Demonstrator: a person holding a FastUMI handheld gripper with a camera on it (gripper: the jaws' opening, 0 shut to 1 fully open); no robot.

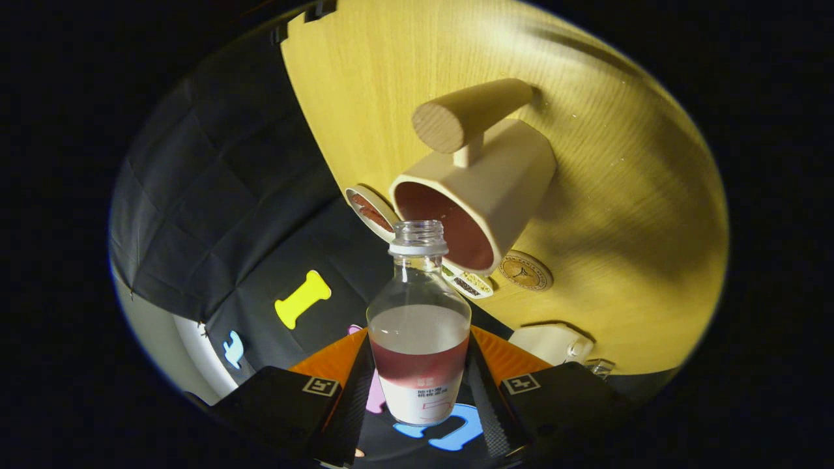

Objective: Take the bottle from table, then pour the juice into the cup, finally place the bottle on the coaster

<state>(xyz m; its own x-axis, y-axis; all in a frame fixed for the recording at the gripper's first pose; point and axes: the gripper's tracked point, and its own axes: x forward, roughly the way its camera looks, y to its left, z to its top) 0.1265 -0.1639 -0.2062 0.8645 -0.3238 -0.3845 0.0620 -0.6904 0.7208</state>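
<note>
Your view is rolled, so the wooden table [612, 215] fills the space beyond the fingers. On it stands the cup [485, 189], dark red inside, its round wooden handle [466, 114] toward you. Your tongs [418, 384] are clenched on the bottle [418, 339], both fingers pressing its sides; its uncapped mouth sits just at the cup's rim. Three coasters lie around the cup's base: one [368, 210] beside the rim, one [470, 283] under it, a round one [525, 271] next to that. A white object [550, 342] lies nearer you.
</note>
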